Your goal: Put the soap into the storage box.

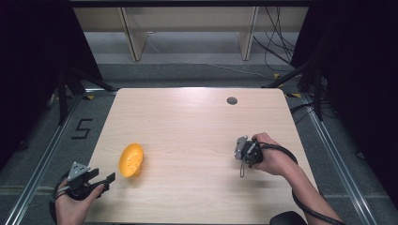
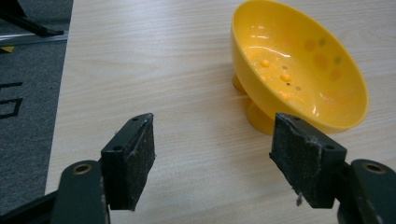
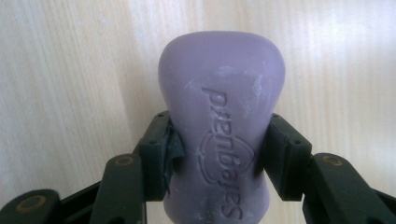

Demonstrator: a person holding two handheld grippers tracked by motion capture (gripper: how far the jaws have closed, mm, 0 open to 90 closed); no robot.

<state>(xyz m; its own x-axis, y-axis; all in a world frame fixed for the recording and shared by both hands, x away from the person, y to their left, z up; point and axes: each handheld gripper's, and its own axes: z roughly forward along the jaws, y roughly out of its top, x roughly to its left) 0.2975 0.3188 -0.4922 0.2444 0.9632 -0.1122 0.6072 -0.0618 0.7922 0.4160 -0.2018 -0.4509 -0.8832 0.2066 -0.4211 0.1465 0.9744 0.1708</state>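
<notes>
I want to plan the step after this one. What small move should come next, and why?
Probably carry the purple soap bar, already clamped in the right gripper, leftward toward the yellow plastic bowl. The bowl lies tipped and empty, and the left gripper waits open just short of it, perhaps to steady it.

light wood table, rectangular, centre of frame. yellow bowl tipped on its side, lower left of tabletop, near left edge. small grey round cap set in the top, upper right.
</notes>
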